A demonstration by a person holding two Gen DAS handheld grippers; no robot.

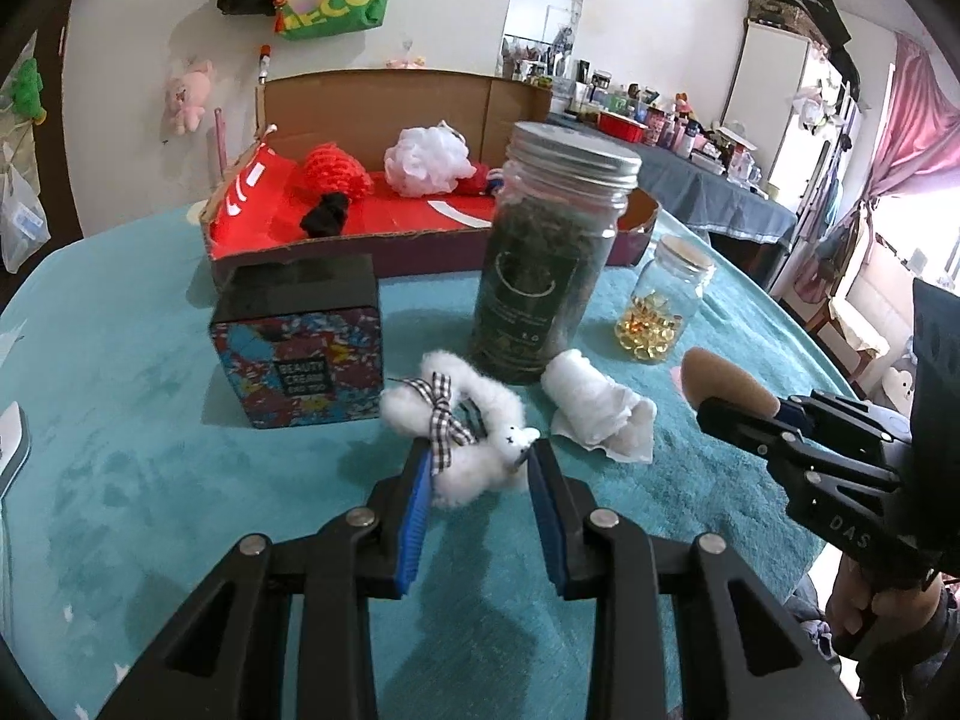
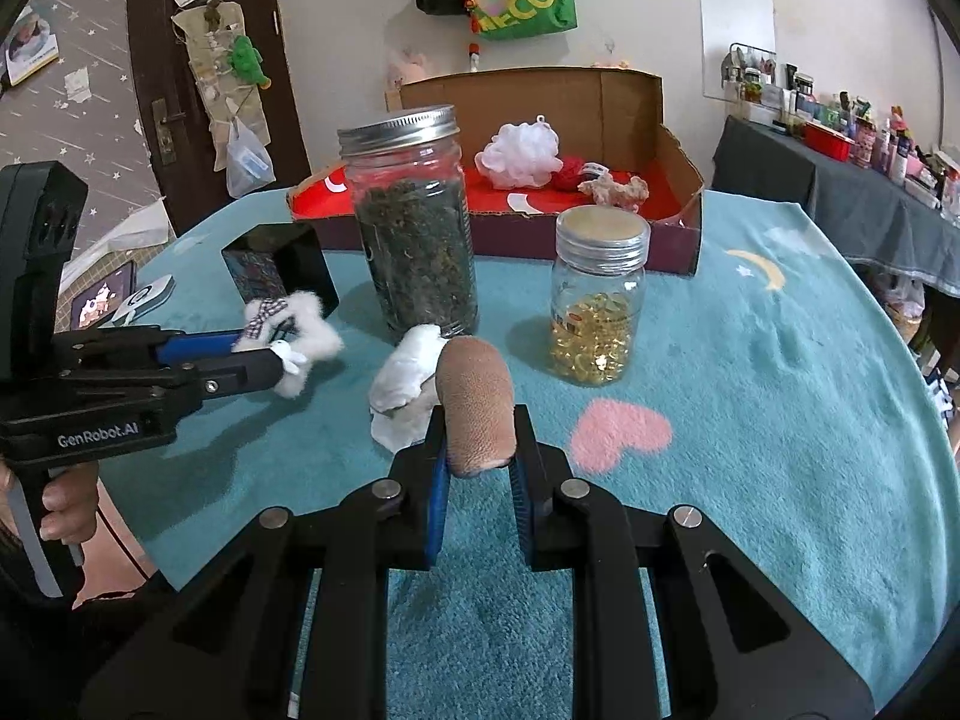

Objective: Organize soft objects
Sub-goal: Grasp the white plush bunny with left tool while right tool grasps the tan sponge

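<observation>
My left gripper (image 1: pixel 480 462) is shut on a fluffy white scrunchie (image 1: pixel 468 426) with a checked bow, held just above the teal cloth; from the right wrist view the same scrunchie (image 2: pixel 300 330) hangs in the left gripper (image 2: pixel 282 354). My right gripper (image 2: pixel 477 450) is shut on a tan sponge (image 2: pixel 474 402), also seen as the tan sponge (image 1: pixel 726 387) in the right gripper (image 1: pixel 714 405) at the right. A rolled white cloth (image 1: pixel 594 411) lies on the table between them. The open cardboard box (image 1: pixel 420 246) with a red floor holds a white bath pouf (image 1: pixel 427 161), a red knitted item (image 1: pixel 333 171) and a black item (image 1: pixel 327 213).
A tall jar of dark leaves (image 1: pixel 549 252) stands in front of the box, with a small jar of yellow capsules (image 1: pixel 663 306) to its right. A patterned cream box (image 1: pixel 300 348) stands at the left. A teal cloth (image 1: pixel 150 420) covers the round table.
</observation>
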